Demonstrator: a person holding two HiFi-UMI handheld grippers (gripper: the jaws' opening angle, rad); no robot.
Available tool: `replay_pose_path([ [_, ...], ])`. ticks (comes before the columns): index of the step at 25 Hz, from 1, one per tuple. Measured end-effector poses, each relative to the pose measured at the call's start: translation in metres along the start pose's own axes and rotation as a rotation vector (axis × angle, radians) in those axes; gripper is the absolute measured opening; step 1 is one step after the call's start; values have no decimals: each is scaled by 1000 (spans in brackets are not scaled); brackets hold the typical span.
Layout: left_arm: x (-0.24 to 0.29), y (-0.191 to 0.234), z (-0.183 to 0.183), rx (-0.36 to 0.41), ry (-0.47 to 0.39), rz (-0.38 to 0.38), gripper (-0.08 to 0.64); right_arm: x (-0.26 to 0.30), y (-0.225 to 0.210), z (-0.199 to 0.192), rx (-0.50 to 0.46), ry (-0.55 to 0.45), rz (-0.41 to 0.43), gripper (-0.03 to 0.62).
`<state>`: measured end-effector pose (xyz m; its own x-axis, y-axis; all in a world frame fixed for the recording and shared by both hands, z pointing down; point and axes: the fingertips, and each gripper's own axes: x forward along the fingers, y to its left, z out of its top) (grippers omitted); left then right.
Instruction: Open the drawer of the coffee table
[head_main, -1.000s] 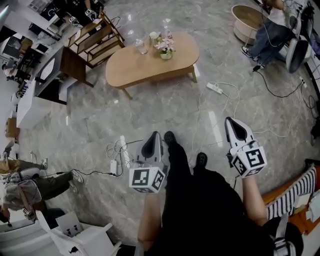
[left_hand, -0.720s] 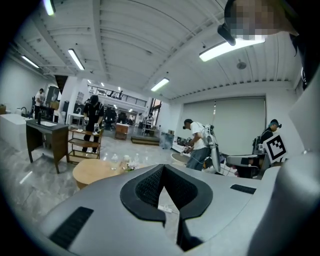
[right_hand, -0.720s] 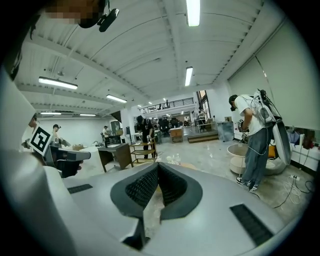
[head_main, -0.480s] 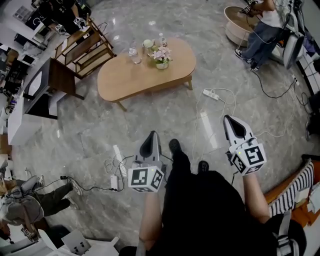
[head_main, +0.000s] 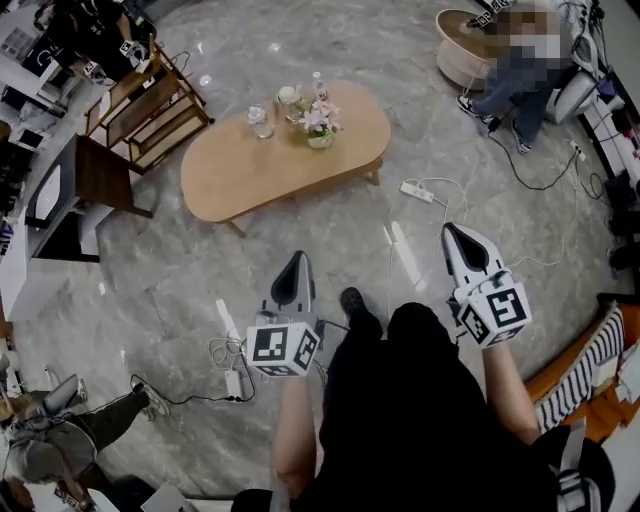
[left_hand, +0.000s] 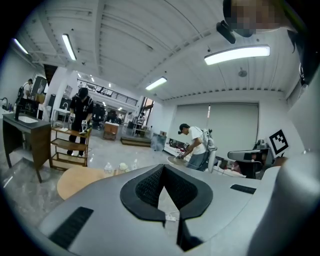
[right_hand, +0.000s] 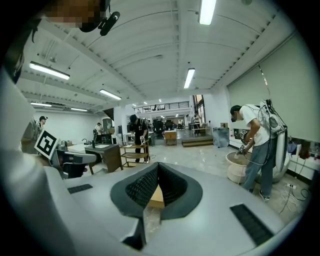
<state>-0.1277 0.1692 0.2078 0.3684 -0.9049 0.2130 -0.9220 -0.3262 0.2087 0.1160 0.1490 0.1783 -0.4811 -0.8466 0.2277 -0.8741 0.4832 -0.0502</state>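
Head view is showing the coffee table (head_main: 345, 150) standing on the grey marble floor (head_main: 180, 270), well ahead of both grippers and a little to their left. Its drawer is not making itself out from this angle. Its oval wooden worktop (head_main: 240, 175) is carrying a small pot of pink flowers (head_main: 320, 125), a glass (head_main: 262, 120) and a bottle (head_main: 318, 85), all grouped toward the far edge.

The left gripper (head_main: 297, 258) is pointing toward the table's near edge, well apart from it, with bare floor lying between. The right gripper (head_main: 450, 230) is hanging further right and aiming past the table's right end. A white power strip (head_main: 418, 190) is lying on the floor between it and the table. Both pairs of fingers are clenched tight with nothing caught between them, and each gripper view is bearing that out.

Farther out, a wooden shelf rack (head_main: 140, 100) and a dark desk (head_main: 85, 185) are standing to the left of the table. One person (head_main: 505, 90) is working at a round pale table (head_main: 462, 45) at the upper right. Another person (head_main: 60, 440) is sitting on the floor at the lower left, near a tangle of cables (head_main: 235, 355).
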Motion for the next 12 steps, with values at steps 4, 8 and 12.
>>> replay_pose_path([
  [4,17,12,-15,-28,52,-21,12,13,-7,-14,13,49,-33,12],
  [8,31,14,-28,-53,107,-45,12,26,-13,-21,28,86,-41,12],
  [12,53,17,-30,-64,134,-55,12,53,-20,-24,30,117,-7,12],
])
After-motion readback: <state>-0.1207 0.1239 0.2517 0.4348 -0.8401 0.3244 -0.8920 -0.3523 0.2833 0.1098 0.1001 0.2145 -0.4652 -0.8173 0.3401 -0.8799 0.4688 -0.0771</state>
